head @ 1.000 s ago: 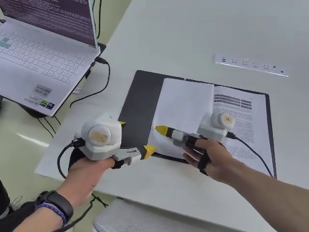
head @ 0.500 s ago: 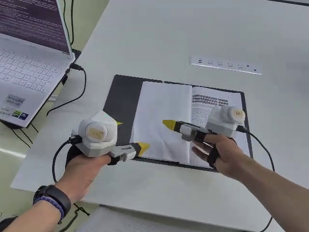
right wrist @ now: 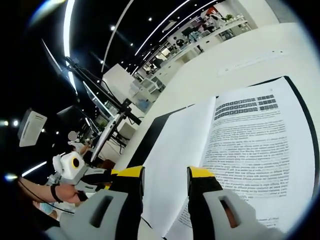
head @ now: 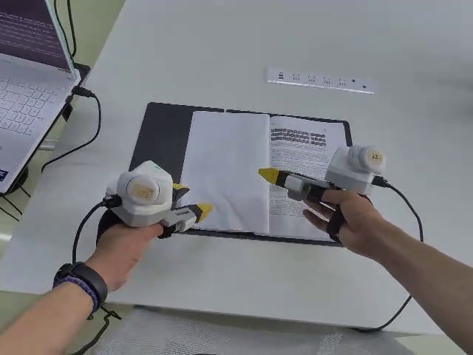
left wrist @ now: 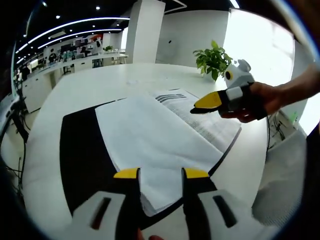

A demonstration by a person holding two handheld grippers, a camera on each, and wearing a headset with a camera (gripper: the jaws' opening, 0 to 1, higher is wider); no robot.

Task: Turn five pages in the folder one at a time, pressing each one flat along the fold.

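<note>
Change since a second ago: my right gripper (head: 267,175) has drawn back off the blank page (head: 222,170) to above the fold, jaws slightly apart, empty. My left gripper (head: 198,213) stays at that page's lower left corner, jaws spread, empty. Folder (head: 159,140) lies open at frame centre on the white table (head: 222,52). Laptop (head: 22,89) and cable (head: 81,140) upper left, power strip (head: 319,80) above. Printed page (head: 303,155): text too small to read.

Table (head: 222,37), white, as I view it remotely: laptop (head: 22,89) at its left edge, power strip (head: 319,80) toward its far side, plant (left wrist: 212,60) and column (left wrist: 145,30) beyond it, light strips (left wrist: 75,22) above.
</note>
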